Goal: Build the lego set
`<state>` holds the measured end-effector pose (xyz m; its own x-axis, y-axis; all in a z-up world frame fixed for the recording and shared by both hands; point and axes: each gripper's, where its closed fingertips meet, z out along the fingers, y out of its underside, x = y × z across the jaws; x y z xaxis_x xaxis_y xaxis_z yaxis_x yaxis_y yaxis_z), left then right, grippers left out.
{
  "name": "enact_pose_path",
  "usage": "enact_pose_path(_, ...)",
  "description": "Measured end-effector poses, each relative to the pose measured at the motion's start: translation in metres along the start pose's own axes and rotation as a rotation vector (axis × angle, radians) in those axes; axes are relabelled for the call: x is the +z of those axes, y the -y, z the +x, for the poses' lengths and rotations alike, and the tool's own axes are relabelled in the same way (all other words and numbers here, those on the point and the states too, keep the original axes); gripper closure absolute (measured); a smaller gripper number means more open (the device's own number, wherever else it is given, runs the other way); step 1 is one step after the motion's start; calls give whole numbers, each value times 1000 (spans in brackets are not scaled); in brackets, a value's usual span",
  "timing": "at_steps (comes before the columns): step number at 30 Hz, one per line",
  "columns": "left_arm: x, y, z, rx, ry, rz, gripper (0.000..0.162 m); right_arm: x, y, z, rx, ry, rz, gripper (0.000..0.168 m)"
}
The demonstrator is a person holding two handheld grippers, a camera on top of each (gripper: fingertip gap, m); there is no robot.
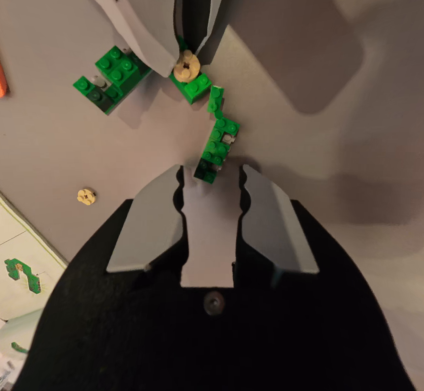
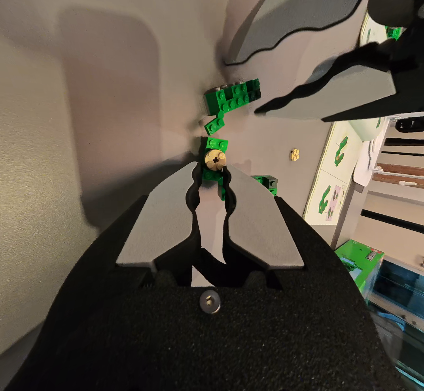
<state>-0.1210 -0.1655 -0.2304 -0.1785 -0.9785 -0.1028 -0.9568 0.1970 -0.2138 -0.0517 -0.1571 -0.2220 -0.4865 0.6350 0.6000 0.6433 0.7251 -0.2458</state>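
Note:
My right gripper (image 2: 211,167) is shut on a small green plate piece (image 2: 216,143) that carries a tan round plate (image 2: 215,159) on top, low on the grey table. In the left wrist view this gripper (image 1: 183,63) comes in from the top, with the tan round plate (image 1: 187,68) at its tips. A jointed chain of green plates (image 1: 220,136) runs from that piece toward my left gripper (image 1: 212,170), which is open. The chain's dark green end lies between the left fingertips. The chain (image 2: 234,97) also shows in the right wrist view.
A stepped green brick block (image 1: 114,75) stands on the table to the left; it also shows in the right wrist view (image 2: 267,181). A loose tan round plate (image 1: 86,196) lies apart. An instruction booklet (image 2: 330,173) lies at the table edge, and a green box (image 2: 358,263) is beyond it. One gripper's finger ends stand about 8 cm off the other's.

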Motion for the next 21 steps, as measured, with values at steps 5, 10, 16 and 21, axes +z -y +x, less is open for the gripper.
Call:
enact_pose_path(5, 1, 10, 4, 63, 3, 56, 111, -1, 0, 1, 0, 5, 2, 151)
enact_pose_path(10, 2, 9, 5, 62, -16, 53, 139, 0, 0, 3, -10, 12, -1, 151)
enact_pose_path(16, 2, 9, 5, 48, -7, 42, 142, 1, 1, 0, -22, 39, -8, 151)
enact_pose_path(21, 2, 9, 5, 18, 4, 31, 143, 1, 7, -2, -37, 48, 2, 151)
